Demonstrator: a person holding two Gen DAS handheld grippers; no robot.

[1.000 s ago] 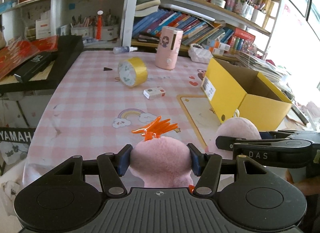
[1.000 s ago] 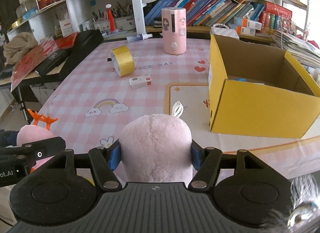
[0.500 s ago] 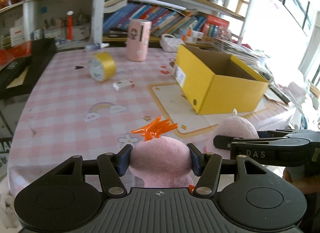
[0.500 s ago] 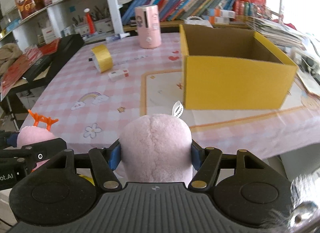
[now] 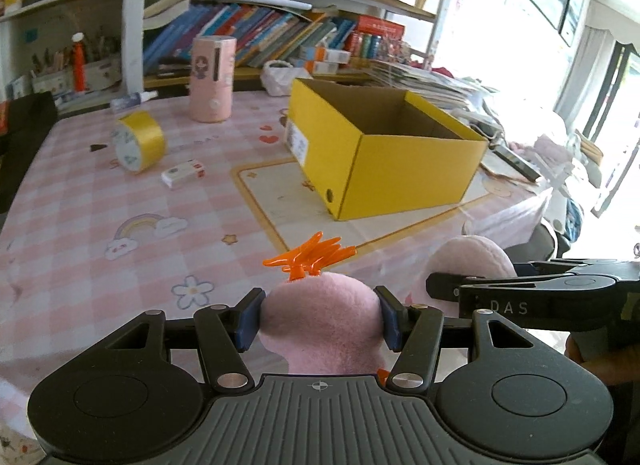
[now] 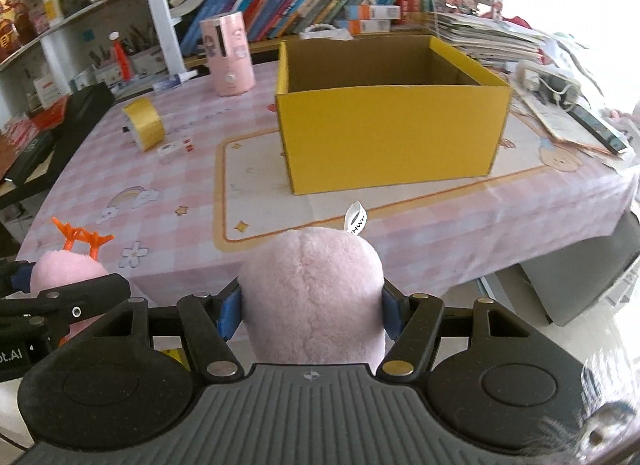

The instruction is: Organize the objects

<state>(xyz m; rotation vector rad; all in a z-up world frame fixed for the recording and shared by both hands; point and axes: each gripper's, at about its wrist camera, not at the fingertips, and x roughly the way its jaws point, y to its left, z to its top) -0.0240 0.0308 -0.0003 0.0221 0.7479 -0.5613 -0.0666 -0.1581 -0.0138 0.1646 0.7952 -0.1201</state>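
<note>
The left gripper [image 5: 320, 319] has its blue-padded fingers [image 5: 249, 319] pressed about halfway closed into a fuzzy pink plush [image 5: 320, 317] topped with spiky orange plastic antlers [image 5: 310, 257]. The right gripper [image 6: 312, 315] clamps a second rounded pink plush [image 6: 312, 297] the same way, its seam and white fabric tag [image 6: 356, 217] showing. Both are held near the front edge of the tabletop [image 6: 180, 169], covered in glossy pink-checked cloth. Beyond stands an open yellow cardboard box [image 6: 392, 133], with a yellow tape roll [image 5: 138, 141] farther left.
</note>
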